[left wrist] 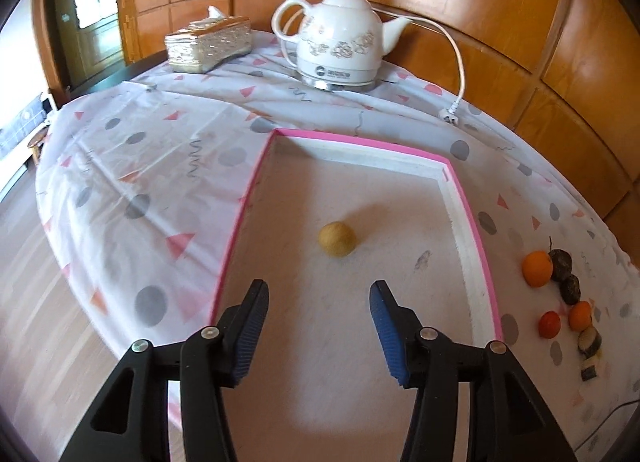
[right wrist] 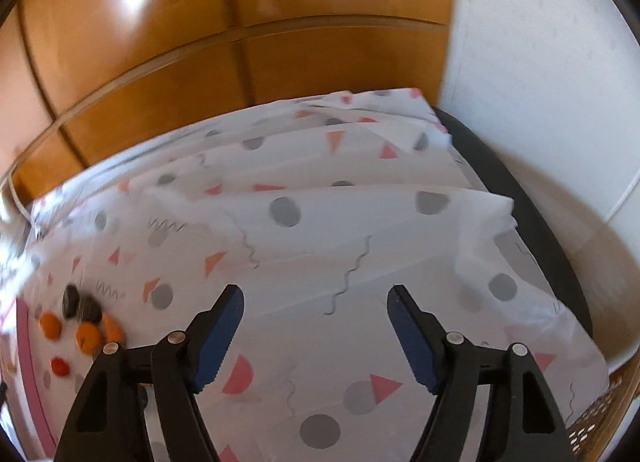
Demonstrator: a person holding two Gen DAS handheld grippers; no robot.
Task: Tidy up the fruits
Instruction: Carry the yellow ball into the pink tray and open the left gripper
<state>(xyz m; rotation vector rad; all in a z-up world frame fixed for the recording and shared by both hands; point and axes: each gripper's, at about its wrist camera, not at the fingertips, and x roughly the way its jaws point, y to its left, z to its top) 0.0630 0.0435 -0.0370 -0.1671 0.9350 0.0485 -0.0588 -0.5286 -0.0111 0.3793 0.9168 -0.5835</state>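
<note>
The left claw (left wrist: 318,294) hangs released over the tray (left wrist: 472,229), nothing between its ribbed blue pads; the right claw (right wrist: 316,298) is likewise released, empty, over bare cloth (right wrist: 320,221) with the fruit pile off to its left.

To do this step well, I would judge that the right claw should swing left toward the pile (right wrist: 86,322) and pick one piece from its outer edge, closing across the widest part so a round fruit does not squirt out. The pieces lie touching or nearly so; coming in too steep risks nudging the neighbours and setting them rolling toward the table edge. The left claw should clear the tray before the next drop.

Largest to smallest:
- The cloth is thin, creased, printed with grey dots and pink triangles, and likely to slide under pressure.
- The tray is shallow and rectangular, pink-rimmed, with a matt pale floor and a white inner ledge.
- The kettle (left wrist: 340,37) is glossy white ceramic, beside a metallic tissue box (left wrist: 208,43).
- The pile beside the tray holds smooth orange and red rounds and dark, rough-skinned pieces.
- The yellow ball (left wrist: 337,239), dull-skinned, sits alone in the tray.
</note>
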